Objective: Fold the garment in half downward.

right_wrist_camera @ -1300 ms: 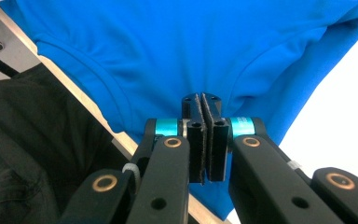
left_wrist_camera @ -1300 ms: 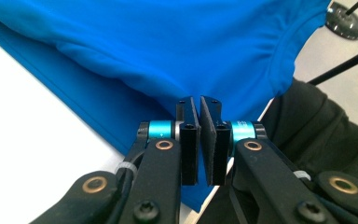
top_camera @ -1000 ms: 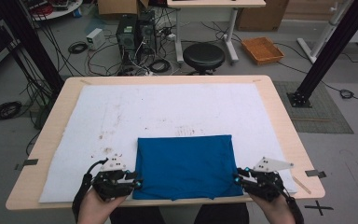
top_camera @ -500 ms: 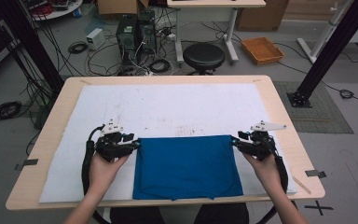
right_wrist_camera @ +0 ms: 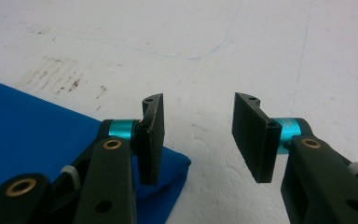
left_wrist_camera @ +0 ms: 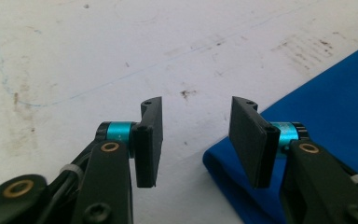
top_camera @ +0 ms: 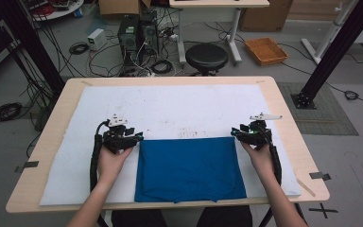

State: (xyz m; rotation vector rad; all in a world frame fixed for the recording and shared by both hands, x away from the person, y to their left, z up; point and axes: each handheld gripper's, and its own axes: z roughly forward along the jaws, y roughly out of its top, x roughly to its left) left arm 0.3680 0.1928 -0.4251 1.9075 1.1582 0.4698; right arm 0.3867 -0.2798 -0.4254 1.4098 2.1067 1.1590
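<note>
At the far corners of the blue cloth (top_camera: 189, 168), both sets of jaws stand spread apart with nothing between them. The left gripper (left_wrist_camera: 193, 140) has just been opening, and its jaws hang over bare white mat (left_wrist_camera: 74, 56), with the cloth's far left corner lying just under the right-hand jaw. The right gripper (right_wrist_camera: 198, 140) has just been opening too, and the cloth's far right corner (right_wrist_camera: 168, 168) peeks out beside its left-hand jaw. No pad presses on the cloth.

A second ago both grippers were down at the near edge of the cloth, close to the person. Now they sit at its far edge, the left gripper (top_camera: 121, 137) by the far left corner and the right gripper (top_camera: 251, 134) by the far right corner. The cloth looks longer from near to far than it did then.

The cloth lies flat and folded on the near middle of the mat (top_camera: 170, 104), which covers the wooden table (top_camera: 283, 109). Its near edge shows a few layers.

It looks like the person has pulled the far edge away to smooth the cloth and then let go. The next step is likely another fold, so the corners need a fresh pinch.
</note>
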